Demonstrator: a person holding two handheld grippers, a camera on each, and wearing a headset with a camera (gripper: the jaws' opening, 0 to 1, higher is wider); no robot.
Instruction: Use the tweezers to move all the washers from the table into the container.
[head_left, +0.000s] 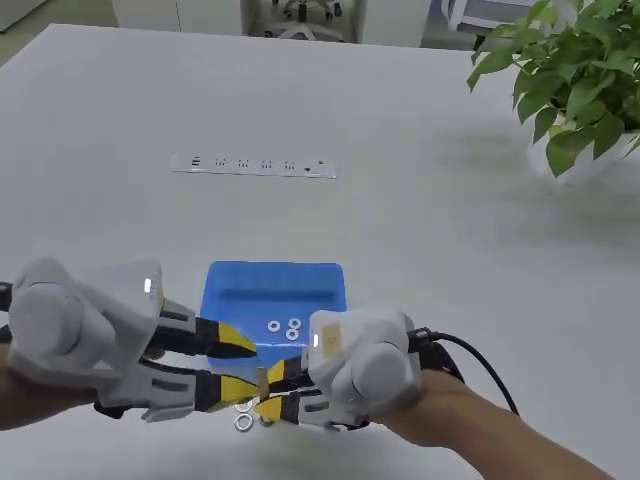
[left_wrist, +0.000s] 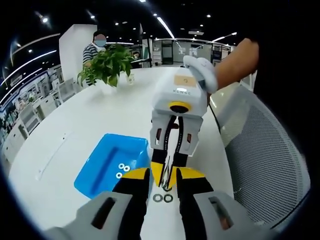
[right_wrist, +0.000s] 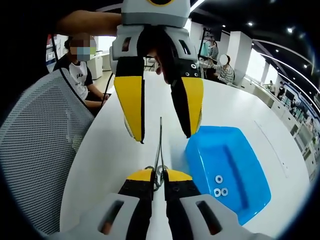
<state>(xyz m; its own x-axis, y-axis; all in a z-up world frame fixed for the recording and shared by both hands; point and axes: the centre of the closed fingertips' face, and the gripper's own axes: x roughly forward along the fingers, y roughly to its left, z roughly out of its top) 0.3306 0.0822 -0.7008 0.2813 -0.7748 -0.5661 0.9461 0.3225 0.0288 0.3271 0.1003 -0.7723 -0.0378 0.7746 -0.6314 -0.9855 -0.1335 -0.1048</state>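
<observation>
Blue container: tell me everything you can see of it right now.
The blue container is a shallow, open, rectangular tray, plastic by its look, with rounded corners and a raised rim. It sits flat and upright on the white table. Three washers lie close together on its floor, toward the person's side. The table and those washers touch it.

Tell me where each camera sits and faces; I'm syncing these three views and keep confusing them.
Head view: worn on the person's head, looking down at the table, container, left hand-held gripper and right hand-held gripper; a forearm shows.
Left gripper view: rides the left hand-held gripper, facing the right one; own open jaws below.
Right gripper view: rides the right one, facing the left; own jaws hold tweezers.
Shared: both gripper views show washers in the container.
</observation>
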